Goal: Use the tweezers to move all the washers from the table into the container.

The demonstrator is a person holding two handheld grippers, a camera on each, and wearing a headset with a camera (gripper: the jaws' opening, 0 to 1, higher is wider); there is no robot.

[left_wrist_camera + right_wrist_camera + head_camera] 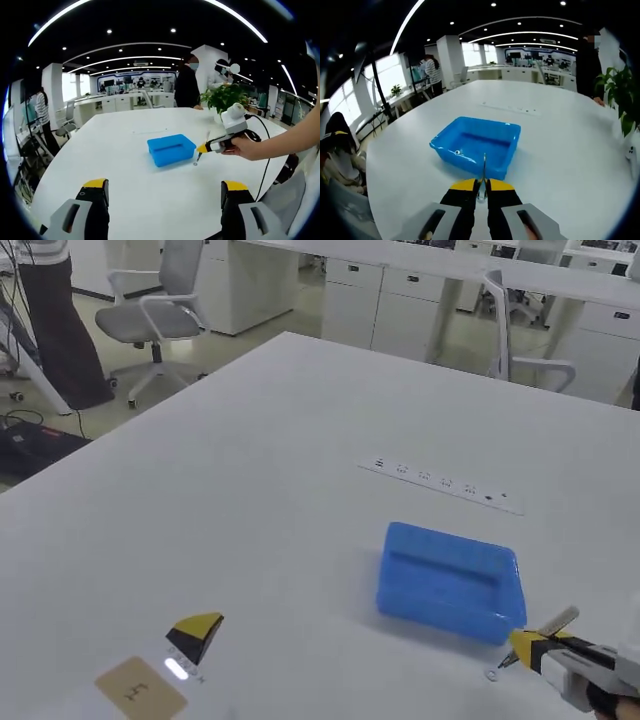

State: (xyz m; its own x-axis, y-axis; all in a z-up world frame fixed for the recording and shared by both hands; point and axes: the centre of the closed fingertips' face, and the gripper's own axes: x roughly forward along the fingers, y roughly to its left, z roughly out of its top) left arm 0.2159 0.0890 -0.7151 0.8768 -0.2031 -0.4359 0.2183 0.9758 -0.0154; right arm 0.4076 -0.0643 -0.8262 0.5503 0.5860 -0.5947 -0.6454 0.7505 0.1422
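A blue container sits on the white table, and a small washer lies inside it. My right gripper is shut on thin metal tweezers, just right of the container's near corner. The tweezer tips point down at a washer lying on the table beside the container. Whether they touch it is too small to tell. My left gripper stands open, far to the left, with nothing between its jaws.
A row of sockets is set into the table beyond the container. Office chairs stand past the far edge. A potted plant and several people are off to the side. A tan card lies near the left gripper.
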